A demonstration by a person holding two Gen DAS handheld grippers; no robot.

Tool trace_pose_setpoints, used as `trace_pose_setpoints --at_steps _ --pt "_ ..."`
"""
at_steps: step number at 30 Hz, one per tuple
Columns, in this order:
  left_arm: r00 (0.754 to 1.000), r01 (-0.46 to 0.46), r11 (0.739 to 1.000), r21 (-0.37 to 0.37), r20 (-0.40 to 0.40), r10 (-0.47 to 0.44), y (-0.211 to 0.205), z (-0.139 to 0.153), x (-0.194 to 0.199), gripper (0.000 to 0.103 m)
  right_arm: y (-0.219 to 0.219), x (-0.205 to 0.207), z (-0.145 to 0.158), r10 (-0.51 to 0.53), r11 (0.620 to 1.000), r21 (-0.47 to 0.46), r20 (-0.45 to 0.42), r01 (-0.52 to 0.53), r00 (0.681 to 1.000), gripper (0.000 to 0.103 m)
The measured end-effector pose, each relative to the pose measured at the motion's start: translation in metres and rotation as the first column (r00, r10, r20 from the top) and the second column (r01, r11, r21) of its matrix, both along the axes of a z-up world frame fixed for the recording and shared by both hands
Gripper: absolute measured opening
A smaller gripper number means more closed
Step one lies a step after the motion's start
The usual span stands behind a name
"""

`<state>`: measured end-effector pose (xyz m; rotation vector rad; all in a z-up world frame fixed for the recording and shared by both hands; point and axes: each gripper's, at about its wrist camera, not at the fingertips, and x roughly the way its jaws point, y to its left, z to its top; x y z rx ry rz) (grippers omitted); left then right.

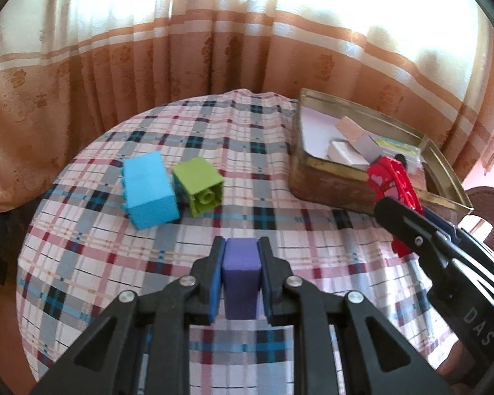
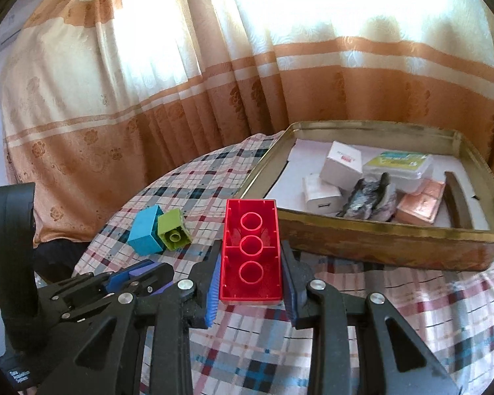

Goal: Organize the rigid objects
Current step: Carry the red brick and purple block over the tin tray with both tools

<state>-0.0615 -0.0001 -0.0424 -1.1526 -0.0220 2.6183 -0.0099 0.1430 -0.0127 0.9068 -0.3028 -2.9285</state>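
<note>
Above plaid tablecloth [image 1: 148, 263], left gripper [image 1: 241, 247] jaws clamp purple block [image 1: 240, 273]; right gripper [image 2: 251, 263] jaws clamp red brick [image 2: 251, 247].

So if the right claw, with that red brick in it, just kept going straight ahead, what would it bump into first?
Probably the near wall of the metal tin, though depth is hard to judge here.

A home room: floral curtains [image 2: 214, 105] behind a plaid-clothed table [image 1: 214, 151].

left tool [image 1: 241, 247] gripping purple block [image 1: 240, 273]
</note>
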Motion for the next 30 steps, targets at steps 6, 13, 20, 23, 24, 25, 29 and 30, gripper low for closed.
trace_pose_setpoints --at_steps 6,13,20,23,24,25,29,30 --pt "0.998 0.063 0.998 0.013 -0.017 -0.063 0.022 0.007 0.005 0.018 0.027 0.016 0.003 -0.078 0.997 0.006 -0.012 0.078 0.997 0.034" --pt "0.986 0.155 0.986 0.054 -0.068 -0.152 0.053 0.023 0.012 0.018 0.059 0.029 0.011 -0.176 0.984 0.013 -0.051 0.177 0.983 0.034" --pt "0.965 0.239 0.960 0.142 -0.144 -0.219 0.065 0.044 0.021 0.018 0.082 0.041 0.020 -0.244 0.970 -0.009 -0.091 0.244 0.966 0.034" --pt "0.961 0.246 0.958 0.148 -0.164 -0.221 0.067 0.051 0.022 0.018 0.090 0.045 0.024 -0.266 0.964 -0.024 -0.110 0.265 0.958 0.034" --pt "0.961 0.247 0.957 0.153 -0.167 -0.221 0.069 0.055 0.020 0.018 0.092 0.046 0.026 -0.272 0.962 -0.024 -0.117 0.271 0.955 0.034" --pt "0.960 0.247 0.957 0.154 -0.170 -0.221 0.071 0.056 0.018 0.018 0.093 0.046 0.027 -0.276 0.961 -0.022 -0.122 0.276 0.953 0.034" --pt "0.954 0.259 0.953 0.159 -0.197 -0.226 0.082 0.067 0.009 0.018 0.103 0.046 0.036 -0.305 0.951 0.007 -0.156 0.310 0.940 0.034" --pt "0.952 0.261 0.952 0.161 -0.205 -0.227 0.085 0.070 0.008 0.018 0.109 0.043 0.039 -0.314 0.948 0.008 -0.160 0.319 0.936 0.034"
